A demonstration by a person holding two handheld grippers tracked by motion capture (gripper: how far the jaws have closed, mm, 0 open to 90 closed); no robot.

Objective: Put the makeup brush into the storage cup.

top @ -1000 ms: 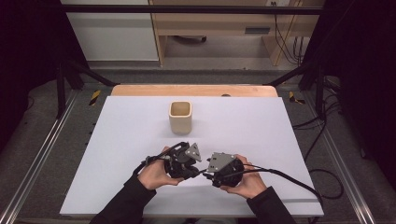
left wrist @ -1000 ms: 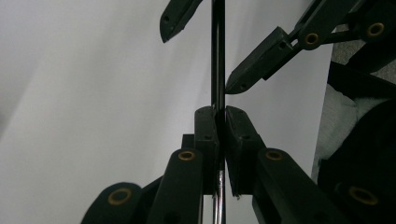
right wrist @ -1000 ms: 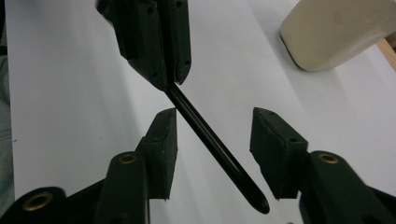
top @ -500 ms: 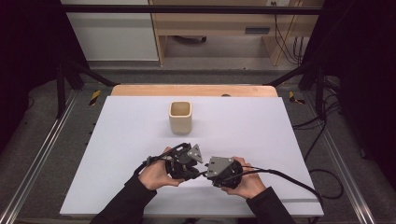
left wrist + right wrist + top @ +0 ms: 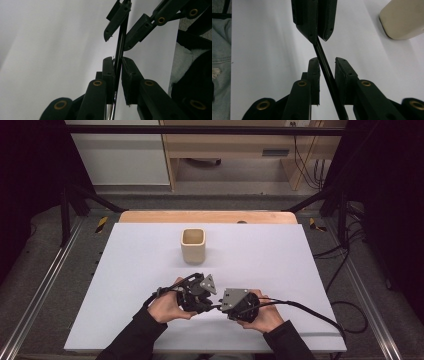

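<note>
Near the table's front edge, my two grippers face each other tip to tip, each held in a hand. A thin black rod [image 5: 325, 65] spans between them. My left gripper [image 5: 118, 61] is shut on the rod [image 5: 122, 35], whose shiny metal end runs down between its jaws. In the right gripper view the rod passes slanted through the gap of my right gripper [image 5: 326, 60], touching one jaw only, so that gripper is open. In the high view the left gripper [image 5: 209, 305] and the right gripper [image 5: 223, 306] meet at the middle front.
A cream square cup [image 5: 193, 245] stands upright at the middle of the white table [image 5: 125, 270], beyond the grippers; it also shows at the upper right as the cup [image 5: 402, 20]. Black cables [image 5: 310, 312] trail off to the right. Metal rails flank the table.
Both hands have sunk very slightly toward the near edge; the grippers stay tip to tip on the rod.
</note>
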